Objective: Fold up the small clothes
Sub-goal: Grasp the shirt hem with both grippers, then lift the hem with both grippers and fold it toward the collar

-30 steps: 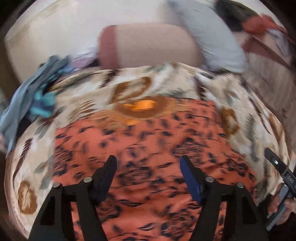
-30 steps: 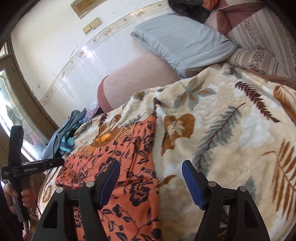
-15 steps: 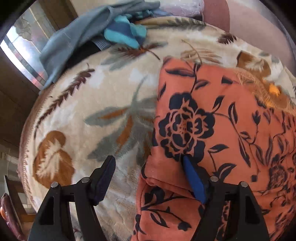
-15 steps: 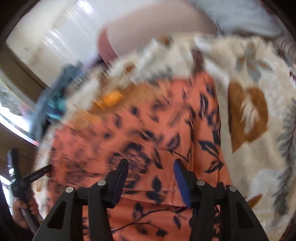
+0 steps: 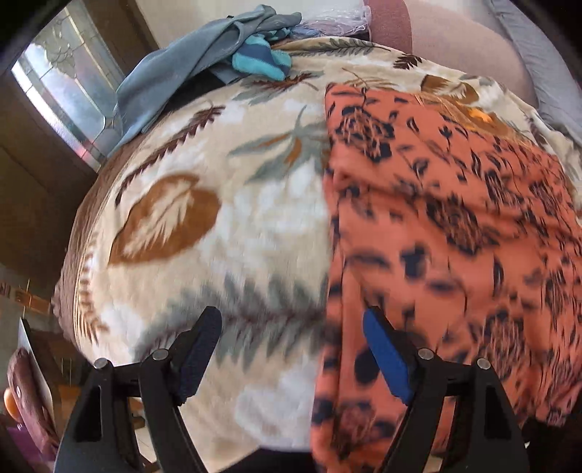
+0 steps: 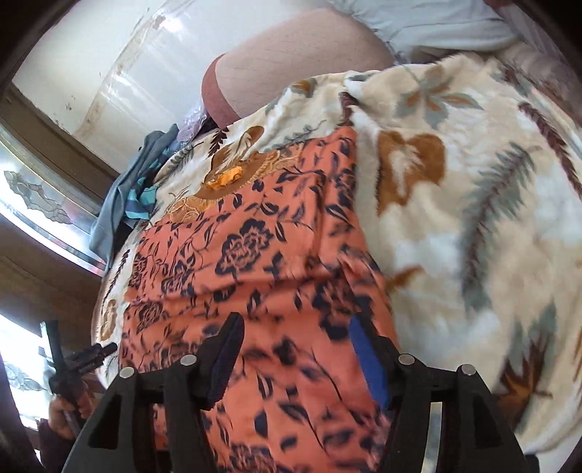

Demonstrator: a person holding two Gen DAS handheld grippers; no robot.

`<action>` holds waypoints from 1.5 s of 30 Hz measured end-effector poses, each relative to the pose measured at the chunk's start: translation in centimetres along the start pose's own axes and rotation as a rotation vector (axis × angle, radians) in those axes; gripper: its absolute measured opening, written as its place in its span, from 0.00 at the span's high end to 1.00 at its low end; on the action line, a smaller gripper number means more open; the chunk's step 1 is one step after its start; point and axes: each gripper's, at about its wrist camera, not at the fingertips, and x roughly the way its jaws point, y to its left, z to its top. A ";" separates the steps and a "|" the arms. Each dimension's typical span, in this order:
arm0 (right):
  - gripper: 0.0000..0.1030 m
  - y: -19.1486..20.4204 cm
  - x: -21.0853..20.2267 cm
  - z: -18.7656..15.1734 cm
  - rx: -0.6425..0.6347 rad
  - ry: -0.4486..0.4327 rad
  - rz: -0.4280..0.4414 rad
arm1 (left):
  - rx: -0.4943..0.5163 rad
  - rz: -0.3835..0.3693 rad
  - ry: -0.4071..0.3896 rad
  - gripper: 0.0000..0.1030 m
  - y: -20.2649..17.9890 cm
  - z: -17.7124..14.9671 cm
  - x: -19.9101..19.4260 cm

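Observation:
An orange garment with a dark floral print [image 5: 454,218] lies spread on a cream leaf-patterned blanket [image 5: 218,225]; it also shows in the right wrist view [image 6: 254,262]. My left gripper [image 5: 291,349] is open low over the garment's left edge near the bed's front, its right finger over the cloth, its left finger over the blanket. My right gripper [image 6: 294,360] is open over the garment's lower right part, with cloth between and under the fingers. The left gripper's handle [image 6: 72,367] shows at the far left of the right wrist view.
A pile of grey-blue and teal clothes [image 5: 218,62] lies at the bed's far left corner by a window [image 5: 62,94]. A pinkish bolster [image 6: 291,65] and a grey pillow [image 6: 436,29] lie at the head. The blanket [image 6: 473,218] stretches to the right.
Both grippers have dropped back toward the garment's near edge. The left one moved left so it straddles the garment's edge. The right one opened slightly wider over the lower cloth.

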 end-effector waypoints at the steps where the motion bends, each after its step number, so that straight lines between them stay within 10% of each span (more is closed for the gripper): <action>1: 0.37 -0.5 -0.7 -0.8 0.005 0.004 0.000 | -0.003 -0.006 0.008 0.21 0.3 -1.2 -0.2; 15: 0.33 -3.1 -3.3 -9.5 0.032 0.203 -0.011 | -0.059 -0.151 0.140 0.22 1.7 -10.9 0.7; 20: 0.31 -2.4 -1.9 -11.8 0.028 0.305 -0.068 | -0.059 -0.209 0.147 0.44 2.7 -11.7 0.6; 37: 0.31 -3.5 2.2 -14.3 0.071 0.400 -0.209 | -0.063 -0.324 0.214 0.29 3.7 -13.9 5.1; 45: 0.39 -3.4 4.4 -14.1 0.036 0.385 -0.203 | -0.087 -0.410 0.270 0.87 3.8 -14.6 7.0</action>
